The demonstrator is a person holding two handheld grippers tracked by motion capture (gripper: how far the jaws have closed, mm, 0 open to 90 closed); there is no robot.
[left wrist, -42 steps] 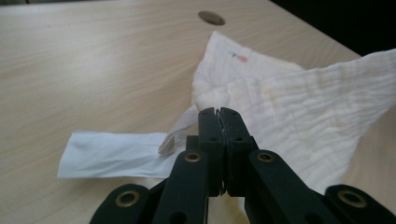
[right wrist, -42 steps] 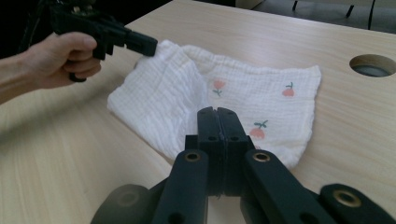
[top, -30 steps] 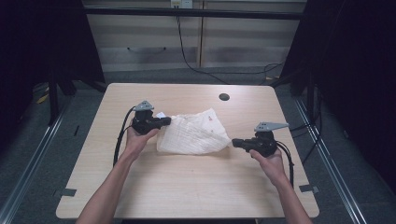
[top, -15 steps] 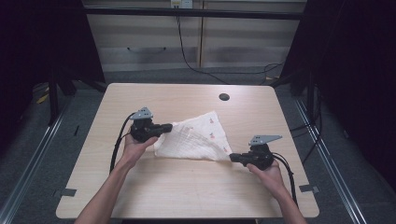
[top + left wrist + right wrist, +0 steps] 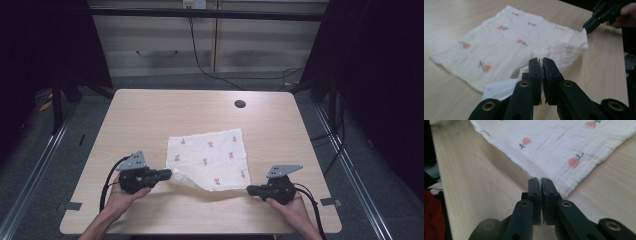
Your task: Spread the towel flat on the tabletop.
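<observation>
both jaws pinching cloth (image 5: pixel 210 159) near corners, bare table (image 5: pixel 150 115) beyond

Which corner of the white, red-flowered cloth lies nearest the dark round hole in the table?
The far right corner of the white red-flowered cloth, just before the dark round hole; the other three corners lie farther left or nearer the person.

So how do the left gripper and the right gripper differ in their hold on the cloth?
The left gripper pinches a bunched, lifted fold of the cloth; the right gripper pinches a flat corner low by the table. The left sits at the cloth's near-left corner, the right at its near-right. Both are shut on cloth.
</observation>
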